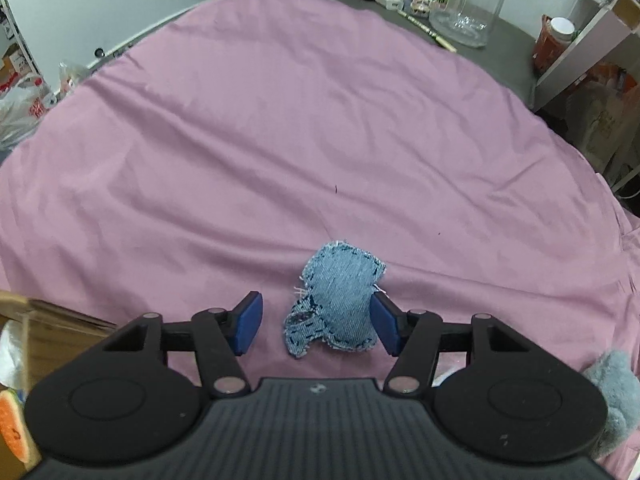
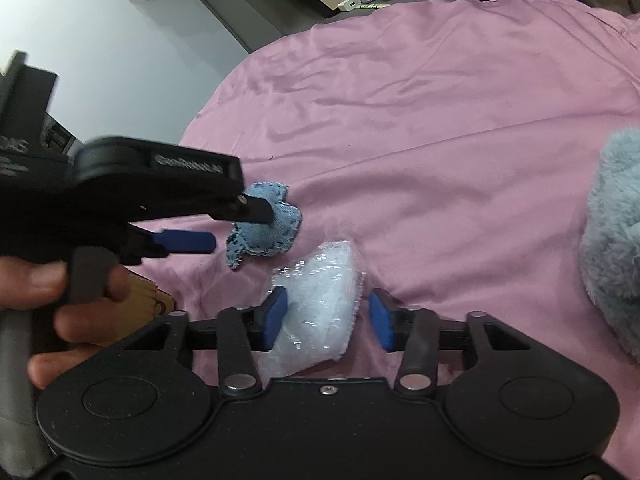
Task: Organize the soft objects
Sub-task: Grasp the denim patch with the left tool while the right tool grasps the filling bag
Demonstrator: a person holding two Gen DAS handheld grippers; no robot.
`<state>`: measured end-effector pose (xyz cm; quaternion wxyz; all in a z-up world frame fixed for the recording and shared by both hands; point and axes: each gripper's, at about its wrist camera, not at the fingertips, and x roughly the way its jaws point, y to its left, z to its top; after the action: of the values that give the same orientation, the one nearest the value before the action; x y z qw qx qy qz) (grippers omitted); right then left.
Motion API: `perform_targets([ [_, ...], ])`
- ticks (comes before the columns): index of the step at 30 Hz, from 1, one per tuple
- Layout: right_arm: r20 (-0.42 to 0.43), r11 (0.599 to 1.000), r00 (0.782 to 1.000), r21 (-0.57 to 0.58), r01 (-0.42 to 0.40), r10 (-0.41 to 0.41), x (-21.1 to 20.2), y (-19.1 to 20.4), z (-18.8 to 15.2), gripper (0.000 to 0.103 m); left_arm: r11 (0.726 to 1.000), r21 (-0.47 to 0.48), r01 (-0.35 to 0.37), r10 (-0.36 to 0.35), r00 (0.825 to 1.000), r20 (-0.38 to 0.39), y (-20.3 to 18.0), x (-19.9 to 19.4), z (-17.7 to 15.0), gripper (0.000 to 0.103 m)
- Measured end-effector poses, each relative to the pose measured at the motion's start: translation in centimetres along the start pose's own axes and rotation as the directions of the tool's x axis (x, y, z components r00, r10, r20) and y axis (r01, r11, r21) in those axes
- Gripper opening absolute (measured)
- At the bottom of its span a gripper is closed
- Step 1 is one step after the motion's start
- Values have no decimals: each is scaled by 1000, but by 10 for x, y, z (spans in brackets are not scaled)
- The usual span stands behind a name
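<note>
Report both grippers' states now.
Left gripper: open, jaws straddling the small blue denim pouch, not clamped.
Right gripper: open around the clear bubble-wrap bundle.

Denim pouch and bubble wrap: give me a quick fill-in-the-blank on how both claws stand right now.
1. The left claw is open around the ____ pouch.
2. The right claw straddles a piece of ____ wrap.
3. Everything lies on a ____ sheet.
4. At the right edge sits a grey-blue ____ toy.

Missing words: denim; bubble; pink; plush
</note>
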<state>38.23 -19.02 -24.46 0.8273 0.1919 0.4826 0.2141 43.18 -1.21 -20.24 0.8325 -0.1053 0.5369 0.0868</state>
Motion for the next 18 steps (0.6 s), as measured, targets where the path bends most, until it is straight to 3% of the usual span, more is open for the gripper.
perform_targets([
  [6, 6, 1000, 1000, 13, -15, 15, -5, 1, -1, 29, 999, -33, 41, -41, 999, -17, 7, 13, -2, 57],
  [8, 12, 1000, 1000, 14, -16, 16, -9, 1, -2, 27, 997, -36, 62, -63, 998, -16, 9, 14, -2, 50],
  [10, 18, 1000, 1000, 20, -17, 17, -11, 2, -3, 26, 992, -58, 116, -118, 993, -25, 11, 11, -1, 27],
  [12, 26, 1000, 1000, 24, -15, 15, -15, 2, -3, 25, 989, -66, 136, -137, 990, -25, 11, 4, -2, 21],
  [18, 51, 1000, 999, 7, -6, 6, -33, 7, -7, 20, 987, -51, 150, -149, 989, 21, 17, -29, -11, 20],
])
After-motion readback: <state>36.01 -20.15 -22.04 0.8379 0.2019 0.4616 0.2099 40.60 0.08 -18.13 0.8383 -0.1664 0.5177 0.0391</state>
